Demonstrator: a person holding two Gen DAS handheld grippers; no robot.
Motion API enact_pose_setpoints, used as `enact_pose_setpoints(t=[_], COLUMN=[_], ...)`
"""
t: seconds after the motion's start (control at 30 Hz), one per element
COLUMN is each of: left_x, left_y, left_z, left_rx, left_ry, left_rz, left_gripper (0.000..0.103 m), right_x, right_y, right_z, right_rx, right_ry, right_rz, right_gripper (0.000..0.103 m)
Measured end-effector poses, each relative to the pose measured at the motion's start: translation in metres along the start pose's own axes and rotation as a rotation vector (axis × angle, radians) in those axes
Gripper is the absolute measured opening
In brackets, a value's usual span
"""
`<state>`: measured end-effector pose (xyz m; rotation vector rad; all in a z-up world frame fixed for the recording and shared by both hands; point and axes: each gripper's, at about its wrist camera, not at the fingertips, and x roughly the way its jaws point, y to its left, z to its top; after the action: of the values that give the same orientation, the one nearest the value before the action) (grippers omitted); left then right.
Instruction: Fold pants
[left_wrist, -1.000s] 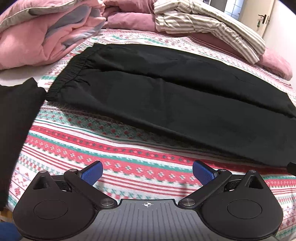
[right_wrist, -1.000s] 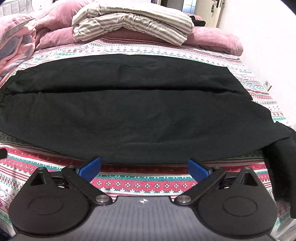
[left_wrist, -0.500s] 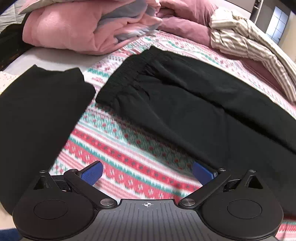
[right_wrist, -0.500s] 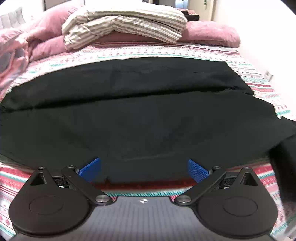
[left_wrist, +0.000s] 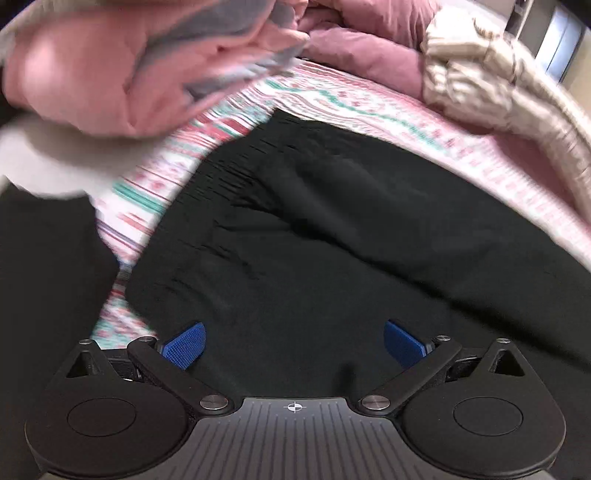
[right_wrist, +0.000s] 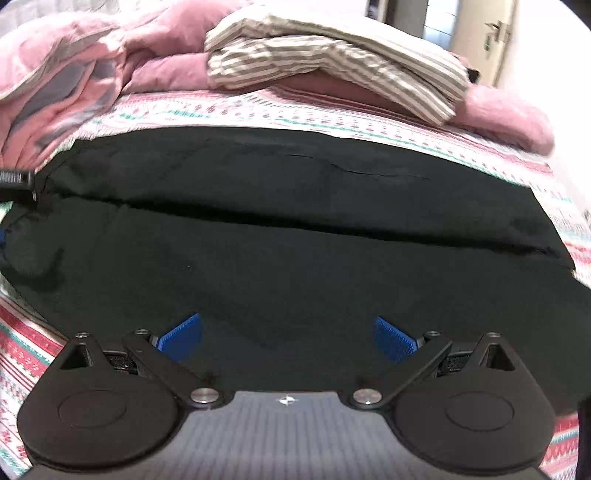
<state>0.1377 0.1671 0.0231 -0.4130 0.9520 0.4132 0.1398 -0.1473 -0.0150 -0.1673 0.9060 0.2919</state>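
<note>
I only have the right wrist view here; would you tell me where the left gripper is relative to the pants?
Observer: The left gripper is open, over the black pants near their elastic waistband.
Operator: Is anything lying beyond that waistband end?
Observer: Yes, another dark garment lies beside the pants, with a strip of patterned bedspread between them.
Operator: Has the left gripper closed on cloth?
Observer: No, its blue pads stand wide apart; whether they touch the fabric I cannot tell.
</note>
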Motion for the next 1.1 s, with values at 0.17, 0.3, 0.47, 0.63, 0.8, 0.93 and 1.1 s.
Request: enact_pose_setpoints(t=[0.17, 0.3, 0.47, 0.63, 0.8, 0.93, 1.1], left_x=[0.001, 0.009, 0.017, 0.019, 0.026, 0.029, 0.046], left_y=[0.012, 0.028, 0.041, 0.056, 0.082, 0.081, 0.081], left_z=[0.018, 0.027, 0.033, 0.04, 0.047, 0.048, 0.045], left_rx=[0.021, -0.033, -0.085, -0.117, -0.18, -0.123, -0.084], left_ry=[-0.039, 0.0, 0.041, 0.055, 0.052, 0.039, 0.09], left_rz=[0.063, 0.048, 0.028, 0.007, 0.038, 0.052, 0.085], left_gripper=[0.103, 0.103, 0.103, 0.103, 0.102, 0.102, 0.102], right_x=[0.022, 0.03, 0.041, 0.084, 0.126, 0.163, 0.183], right_y=[0.028, 0.042, 0.054, 0.079, 0.105, 0.129, 0.154], right_z=[0.009, 0.029, 0.089, 0.166, 0.219, 0.243, 0.267], right_rx=[-0.091, -0.156, -0.207, -0.339, -0.436, -0.531, -0.54], right_ry=[0.044, 0.022, -0.033, -0.012, -0.057, -0.026, 0.018], right_rz=[0.047, 0.087, 0.145, 0.258, 0.288, 0.275, 0.385], right_gripper=[0.103, 0.103, 0.103, 0.103, 0.103, 0.103, 0.103])
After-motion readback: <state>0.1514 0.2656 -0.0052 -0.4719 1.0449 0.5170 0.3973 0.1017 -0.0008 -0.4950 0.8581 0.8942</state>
